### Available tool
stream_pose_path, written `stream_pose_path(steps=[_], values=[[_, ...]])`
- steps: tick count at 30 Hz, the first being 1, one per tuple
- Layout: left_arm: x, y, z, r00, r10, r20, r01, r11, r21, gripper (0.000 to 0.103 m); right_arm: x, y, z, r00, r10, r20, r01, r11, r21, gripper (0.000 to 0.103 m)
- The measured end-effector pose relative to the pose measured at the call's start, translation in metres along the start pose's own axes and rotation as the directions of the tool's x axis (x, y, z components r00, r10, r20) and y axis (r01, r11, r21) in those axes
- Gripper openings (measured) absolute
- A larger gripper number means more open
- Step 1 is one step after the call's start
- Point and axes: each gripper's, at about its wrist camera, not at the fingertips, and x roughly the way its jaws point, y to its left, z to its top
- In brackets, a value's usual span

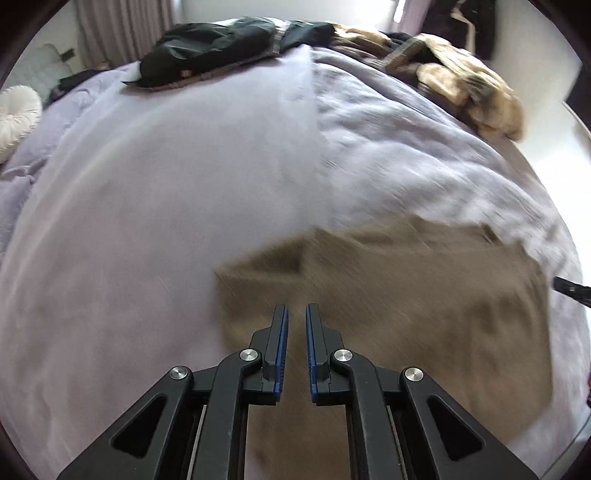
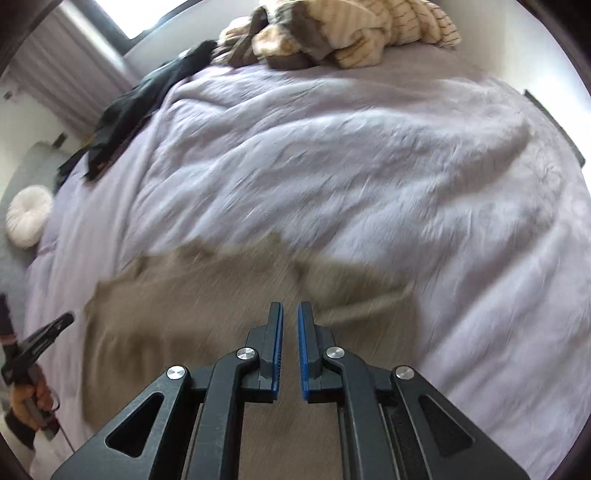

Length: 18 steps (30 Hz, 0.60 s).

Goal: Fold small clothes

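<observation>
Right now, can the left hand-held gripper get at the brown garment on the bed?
Probably yes. The left hand-held gripper hangs directly over the brown garment, jaws slightly apart and empty, with nothing between them and the cloth. The view is motion-blurred, so its exact height above the fabric is unclear.

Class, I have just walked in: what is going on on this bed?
A person is working with two tongs over a tan garment spread on the lilac bed cover. The left tongs and right tongs are both slightly open and hold nothing. The image is blurred. Dark clothes and a beige blanket lie farther back.
</observation>
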Motion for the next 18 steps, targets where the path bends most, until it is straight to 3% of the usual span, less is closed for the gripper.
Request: stream_pose_path(steps=[4,6,9,15,18], values=[[0.005,-0.021,-0.035,0.995,-0.059,-0.081,0.059,0.998,-0.002,0.011,0.005,0.013,-0.048,0.997,0.043,-0.060,-0.043,0.999,0.005,0.007],[0.018,-0.023,-0.056,0.991,-0.029,-0.134,0.027,1.000,-0.014,0.011,0.019,0.015,-0.072,0.993,0.018,-0.117,-0.019,1.000,-0.006,0.007],[0.012,-0.012,-0.070,0.993,-0.032,-0.115,0.026,0.998,-0.050,0.011,0.027,0.003,-0.099,0.990,-0.042,-0.138,0.040,0.999,-0.018,0.006],[-0.008,0.016,-0.085,0.988,0.000,-0.155,-0.011,0.997,-0.071,0.011,-0.002,-0.031,-0.110,0.988,-0.083,-0.132,0.093,0.993,0.075,0.006],[-0.020,0.025,-0.093,0.982,0.061,-0.178,-0.076,0.994,-0.078,0.011,-0.016,-0.036,-0.112,0.988,-0.098,-0.123,0.111,0.989,0.099,0.007]])
